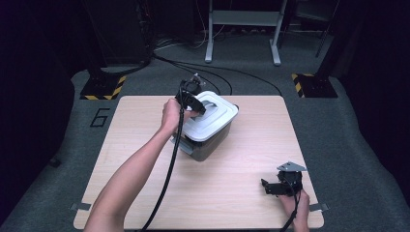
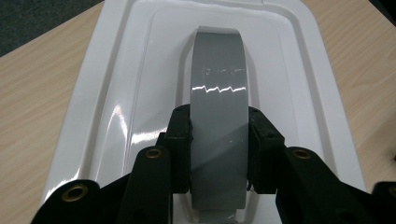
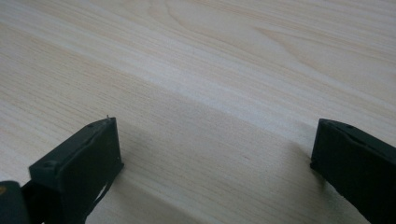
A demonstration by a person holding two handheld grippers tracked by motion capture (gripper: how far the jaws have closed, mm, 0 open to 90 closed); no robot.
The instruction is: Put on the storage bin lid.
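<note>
Light wood desk [image 1: 145, 193], pale grain, on grey carpet [image 1: 348, 135]. Number 6 [image 1: 99, 117] marked on the carpet off the desk's far left corner. Two black bases with yellow-black hazard stripes [image 1: 102, 88] [image 1: 314, 85] beyond the far edge. Grey metal frame legs [image 1: 241, 29] behind. Black cables [image 1: 222, 72] snake across the floor.

floor: grey carpet [image 1: 338, 125]; table [image 1: 145, 125]: light wood; surroundings: dark; metal frame [image 1: 243, 19] behind
</note>
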